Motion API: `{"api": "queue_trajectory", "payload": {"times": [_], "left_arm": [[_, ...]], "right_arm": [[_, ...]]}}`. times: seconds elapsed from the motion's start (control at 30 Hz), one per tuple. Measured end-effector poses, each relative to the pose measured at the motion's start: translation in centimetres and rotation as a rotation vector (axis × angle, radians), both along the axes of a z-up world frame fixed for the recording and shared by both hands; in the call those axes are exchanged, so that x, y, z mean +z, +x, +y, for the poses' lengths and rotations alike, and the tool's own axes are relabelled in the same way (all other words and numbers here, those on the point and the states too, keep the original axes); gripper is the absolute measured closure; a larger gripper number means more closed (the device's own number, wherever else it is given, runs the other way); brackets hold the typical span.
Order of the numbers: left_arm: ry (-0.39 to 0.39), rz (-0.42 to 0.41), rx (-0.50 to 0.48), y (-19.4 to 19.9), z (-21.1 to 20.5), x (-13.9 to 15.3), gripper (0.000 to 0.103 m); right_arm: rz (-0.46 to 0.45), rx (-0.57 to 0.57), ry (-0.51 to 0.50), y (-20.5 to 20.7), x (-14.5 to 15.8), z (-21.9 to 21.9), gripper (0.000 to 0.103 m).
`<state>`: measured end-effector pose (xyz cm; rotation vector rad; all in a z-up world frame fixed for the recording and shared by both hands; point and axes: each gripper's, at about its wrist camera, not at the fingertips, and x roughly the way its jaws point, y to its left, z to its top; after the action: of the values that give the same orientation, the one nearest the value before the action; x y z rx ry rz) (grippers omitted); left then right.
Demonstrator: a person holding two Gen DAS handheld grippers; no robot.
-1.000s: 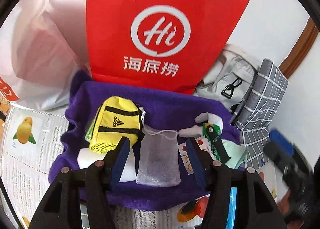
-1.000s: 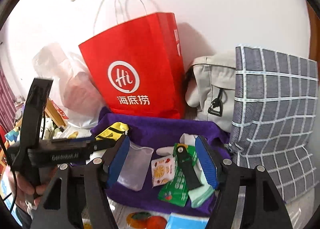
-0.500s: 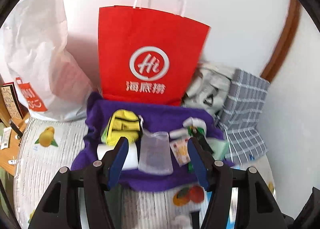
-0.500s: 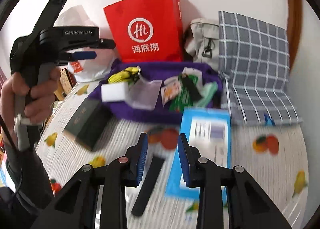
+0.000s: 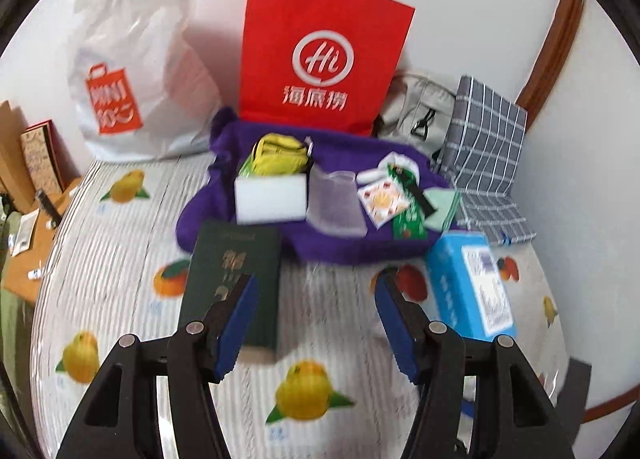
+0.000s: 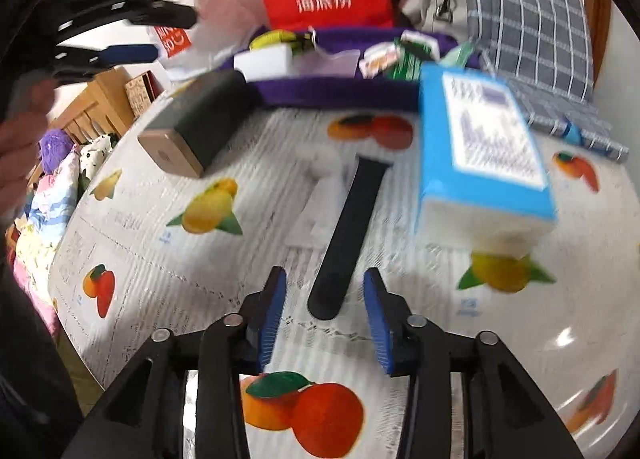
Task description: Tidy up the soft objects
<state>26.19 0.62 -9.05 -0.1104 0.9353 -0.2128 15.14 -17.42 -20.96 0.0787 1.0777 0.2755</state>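
A purple cloth (image 5: 340,239) lies at the table's back and carries a yellow pouch (image 5: 278,155), a white sponge block (image 5: 270,197), a clear mesh bag (image 5: 336,205) and small snack packets (image 5: 384,201). My left gripper (image 5: 316,295) is open and empty, held above the table in front of the cloth. My right gripper (image 6: 325,305) is open and empty, low over the table, with the near end of a black strap (image 6: 348,235) just ahead between its fingers. The cloth (image 6: 340,91) also shows in the right wrist view.
A dark green box (image 5: 236,275) and a blue box (image 5: 470,283) lie on the fruit-print tablecloth (image 5: 120,259) in front of the cloth. A red paper bag (image 5: 320,51), white plastic bag (image 5: 132,71), grey bag (image 5: 420,119) and checked cloth (image 5: 488,147) stand behind.
Both grippers have pulled back from the purple cloth toward the table's front. The right gripper dropped low over the black strap, closed partway, then opened again somewhat. The left stayed open.
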Motion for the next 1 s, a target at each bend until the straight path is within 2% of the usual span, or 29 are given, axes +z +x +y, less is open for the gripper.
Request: {"api": "queue_trajectory", "payload": {"times": [0.07, 0.13, 0.2, 0.23, 0.37, 0.47, 0.77, 1.0], "left_arm": [[0.004, 0.016, 0.008, -0.8, 0.5, -0.7, 0.044], [0.005, 0.029, 0.015, -1.3, 0.9, -1.1, 0.044], [0.008, 0.039, 0.026, -1.7, 1.3, -1.5, 0.044], [0.012, 0.040, 0.029, -1.8, 1.4, -1.6, 0.044], [0.011, 0.053, 0.041, -2.6, 1.8, -2.1, 0.044], [0.008, 0.063, 0.043, -3.1, 1.6, -2.4, 0.044], [0.009, 0.106, 0.057, -5.5, 1.3, -4.1, 0.044], [0.005, 0.141, 0.076, -6.3, 1.6, -5.4, 0.044]], "right_arm": [[-0.002, 0.004, -0.014, 0.3, -0.9, 0.6, 0.058], [-0.048, 0.002, -0.079, 0.2, -1.5, 1.3, 0.058], [-0.082, 0.007, -0.143, 0.1, -1.6, 1.8, 0.067], [-0.081, 0.010, -0.139, 0.0, -1.5, 1.7, 0.082], [-0.055, -0.002, -0.063, -0.3, -0.9, 0.1, 0.089], [-0.060, 0.006, -0.059, -1.6, -0.1, -0.6, 0.096], [0.006, 0.009, -0.045, -6.5, -1.1, -3.6, 0.101], [-0.037, 0.040, -0.019, -8.4, 0.2, -4.8, 0.099]]}}
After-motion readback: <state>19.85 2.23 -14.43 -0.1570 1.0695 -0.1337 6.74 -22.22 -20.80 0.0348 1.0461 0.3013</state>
